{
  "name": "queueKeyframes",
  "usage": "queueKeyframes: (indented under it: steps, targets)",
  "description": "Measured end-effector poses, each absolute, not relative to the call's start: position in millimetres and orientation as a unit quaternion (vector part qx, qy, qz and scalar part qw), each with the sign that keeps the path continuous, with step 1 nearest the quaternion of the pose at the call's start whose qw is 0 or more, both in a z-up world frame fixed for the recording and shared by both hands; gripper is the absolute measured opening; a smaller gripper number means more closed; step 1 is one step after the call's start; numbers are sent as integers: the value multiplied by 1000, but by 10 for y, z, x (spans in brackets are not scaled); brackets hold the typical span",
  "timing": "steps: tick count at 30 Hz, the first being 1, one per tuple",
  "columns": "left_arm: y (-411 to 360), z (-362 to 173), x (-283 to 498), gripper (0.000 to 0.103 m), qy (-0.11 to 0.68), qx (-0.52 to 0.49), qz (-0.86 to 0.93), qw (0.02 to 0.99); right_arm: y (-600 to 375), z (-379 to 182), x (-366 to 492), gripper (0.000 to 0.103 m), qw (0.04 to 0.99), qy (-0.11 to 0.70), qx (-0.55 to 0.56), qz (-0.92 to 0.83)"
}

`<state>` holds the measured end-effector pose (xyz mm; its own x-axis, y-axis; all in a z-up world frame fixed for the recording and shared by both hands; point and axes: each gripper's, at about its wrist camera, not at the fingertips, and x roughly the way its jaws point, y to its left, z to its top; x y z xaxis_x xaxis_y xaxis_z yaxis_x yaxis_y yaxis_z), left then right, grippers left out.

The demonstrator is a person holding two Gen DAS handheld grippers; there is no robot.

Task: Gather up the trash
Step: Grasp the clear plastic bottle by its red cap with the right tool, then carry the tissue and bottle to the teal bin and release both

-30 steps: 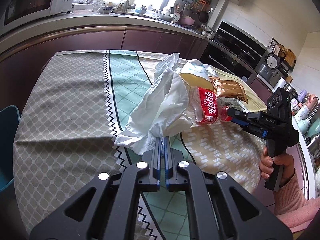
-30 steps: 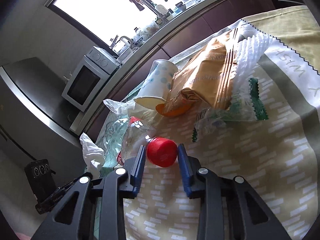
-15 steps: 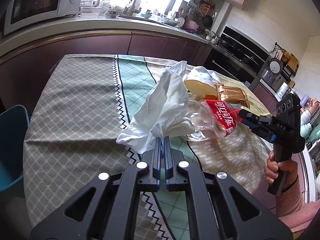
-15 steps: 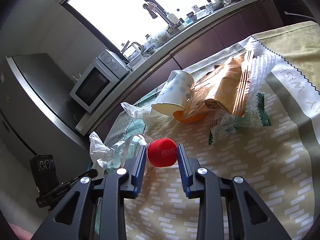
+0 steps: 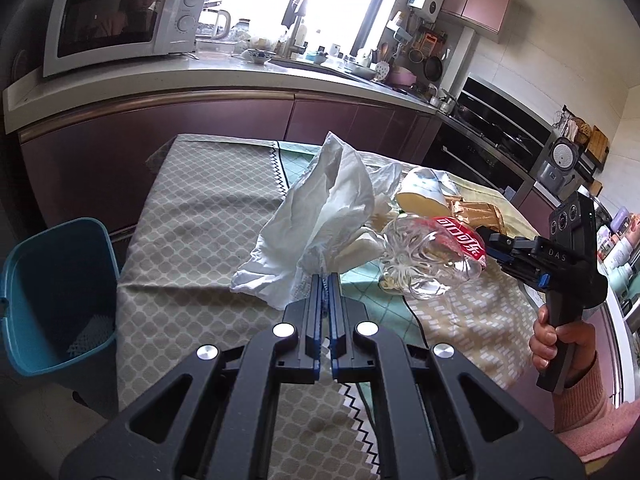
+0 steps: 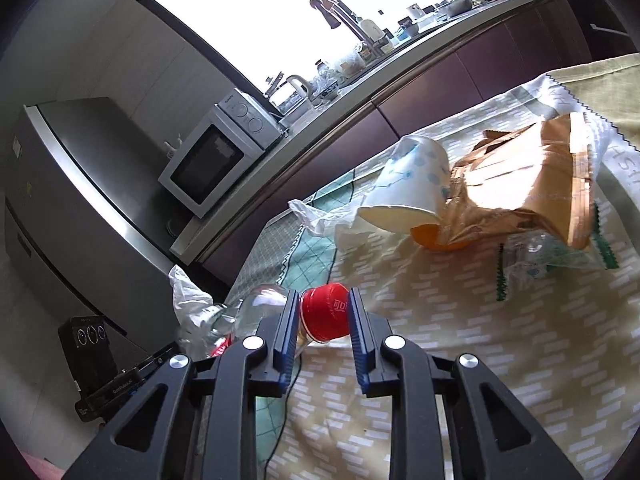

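Note:
My left gripper (image 5: 325, 280) is shut on a crumpled white tissue (image 5: 328, 208), which hangs raised above the patterned tablecloth (image 5: 200, 240). A crushed clear cola bottle (image 5: 432, 256) with a red label is held off the table by its red cap (image 6: 324, 316). My right gripper (image 6: 323, 308) has its jaws closing, with the pads pressed on both sides of that cap. In the left wrist view the right gripper (image 5: 490, 240) sits at the bottle's neck, with a hand on its handle. The tissue (image 6: 188, 296) shows beyond the bottle in the right wrist view.
A blue bin (image 5: 56, 292) stands on the floor left of the table. On the cloth lie a tipped paper cup (image 6: 408, 192), a brown snack bag (image 6: 520, 184), an orange peel (image 6: 432, 238) and a green-white wrapper (image 6: 552, 256). A kitchen counter with a microwave (image 5: 116, 20) runs behind.
Both grippers have risen and pulled back. The right jaws narrowed onto the red cap and lifted the bottle off the cloth. The tissue rose with the left gripper, and the blue bin came into view.

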<state>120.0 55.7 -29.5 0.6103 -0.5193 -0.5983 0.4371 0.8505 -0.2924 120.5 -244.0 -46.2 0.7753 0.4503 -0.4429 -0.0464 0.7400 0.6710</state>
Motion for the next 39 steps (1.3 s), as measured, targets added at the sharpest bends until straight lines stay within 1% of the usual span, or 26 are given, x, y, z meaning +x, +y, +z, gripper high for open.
queueKeyframes:
  steps: [12,22,31,39]
  targets:
    - [1329,-190,1062,3,333,-90,-202,916,-1772,-362,1624,22,871,333,304,194]
    - [2181,-283,1071,3,334,-111,-115,929,-825,-294,2112,22,856,368,258,255]
    - [2789,-572,1327,3,358,-124,-60,924,-15,-224,2529,22,856,388,199,277]
    - [3091,-969,1699,4,403,-136,-36,904,575,-345,2882,22,858,422,130,264]
